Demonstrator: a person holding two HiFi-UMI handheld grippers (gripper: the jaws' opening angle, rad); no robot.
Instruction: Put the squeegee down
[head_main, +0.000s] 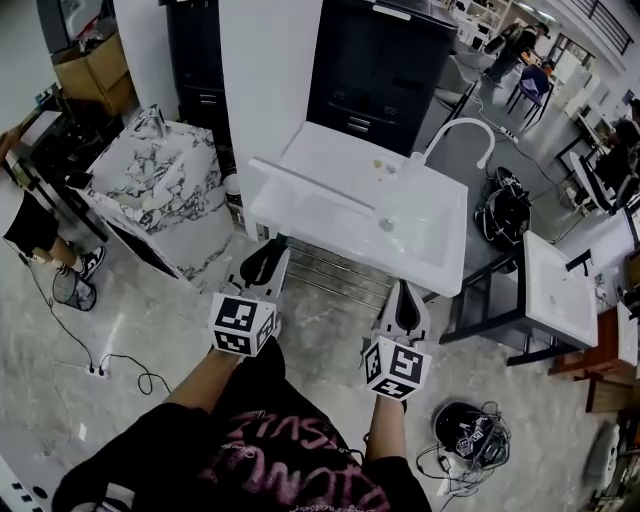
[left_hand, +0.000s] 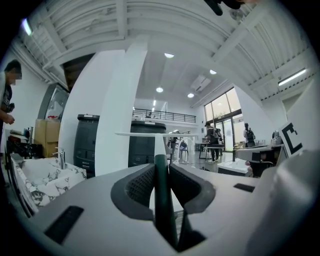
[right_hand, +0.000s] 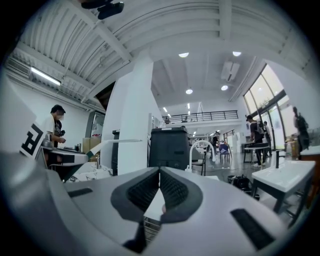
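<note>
The squeegee has a dark green handle (left_hand: 160, 190) and a long white blade (left_hand: 150, 134). My left gripper (head_main: 266, 256) is shut on the handle, and the blade (head_main: 310, 184) lies level over the left part of the white sink (head_main: 445, 262). I cannot tell whether it touches the basin. In the right gripper view the blade (right_hand: 120, 141) shows to the left. My right gripper (head_main: 404, 296) hangs in front of the sink's near edge, shut with nothing between its pads (right_hand: 145, 187).
A white curved faucet (head_main: 462, 128) rises at the sink's far right. A marble-patterned basin (head_main: 160, 180) stands to the left, another white basin (head_main: 555, 290) to the right. A black cabinet (head_main: 380, 60) is behind. Cables and a helmet (head_main: 465, 430) lie on the floor.
</note>
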